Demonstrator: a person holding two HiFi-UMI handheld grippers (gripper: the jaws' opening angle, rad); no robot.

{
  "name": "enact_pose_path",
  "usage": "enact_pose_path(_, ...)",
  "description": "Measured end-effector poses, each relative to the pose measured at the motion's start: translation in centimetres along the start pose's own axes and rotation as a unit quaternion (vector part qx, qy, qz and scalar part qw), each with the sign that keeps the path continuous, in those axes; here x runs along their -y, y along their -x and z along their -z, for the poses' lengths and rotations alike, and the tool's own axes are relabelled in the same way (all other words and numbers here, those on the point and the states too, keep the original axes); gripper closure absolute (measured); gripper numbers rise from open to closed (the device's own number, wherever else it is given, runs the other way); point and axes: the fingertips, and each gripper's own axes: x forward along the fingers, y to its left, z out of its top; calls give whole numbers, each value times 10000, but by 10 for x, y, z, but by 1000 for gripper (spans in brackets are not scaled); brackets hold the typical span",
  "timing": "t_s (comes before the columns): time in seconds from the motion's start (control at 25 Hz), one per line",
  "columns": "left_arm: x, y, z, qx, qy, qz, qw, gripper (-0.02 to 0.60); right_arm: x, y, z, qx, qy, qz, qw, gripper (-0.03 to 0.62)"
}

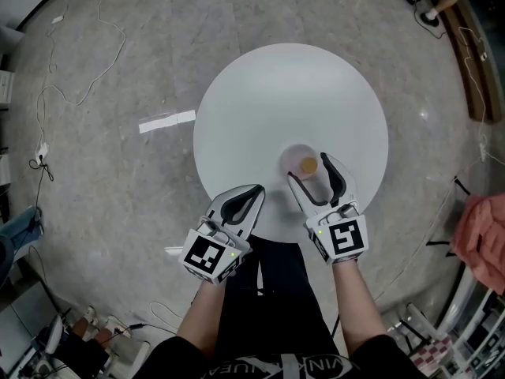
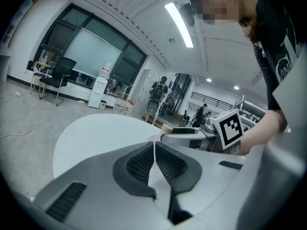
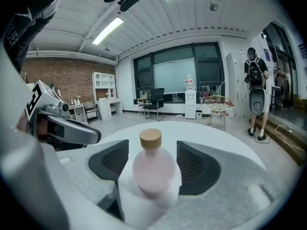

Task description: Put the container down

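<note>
A small pink round-bellied bottle (image 1: 298,163) with a tan cork cap stands upright on the round white table (image 1: 268,93), near its front edge. My right gripper (image 1: 308,167) is open around it. In the right gripper view the bottle (image 3: 152,169) sits between the two dark pads (image 3: 194,164), with a gap on each side. My left gripper (image 1: 259,188) is shut and empty at the table's near rim, left of the bottle. In the left gripper view its jaws (image 2: 154,145) meet, and the cork cap (image 2: 166,127) shows beyond them.
The table stands on a grey floor crossed by loose cables (image 1: 47,93), with a strip of white tape (image 1: 167,121) to its left. A red cloth (image 1: 483,231) hangs at the right edge. A person with a backpack (image 3: 254,87) stands far off in the room.
</note>
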Motion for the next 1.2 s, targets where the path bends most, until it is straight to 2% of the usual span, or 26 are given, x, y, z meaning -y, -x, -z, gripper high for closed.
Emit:
enact_pose_path(0.52, 15, 10, -8, 54, -222, 306, 9993, 566, -9, 28, 4, -238, -122, 273, 9993, 303)
enact_pose_path(0.64, 18, 12, -10, 90, -271, 368, 9989, 566, -14, 35, 1, -249, -42, 316, 9992, 340)
enact_pose_path(0.96, 33, 18, -25, 149, -423, 571, 9974, 566, -29, 56, -8, -203, -10, 347, 9992, 514)
enact_pose_path(1.12, 41, 21, -27, 146, -487, 641, 9966, 566, -38, 67, -14, -49, -114, 293, 9995, 563)
enact_pose_path(1.2, 43, 25, -31, 215, -363, 679, 9968, 566, -43, 71, -20, 28, -122, 277, 9995, 586)
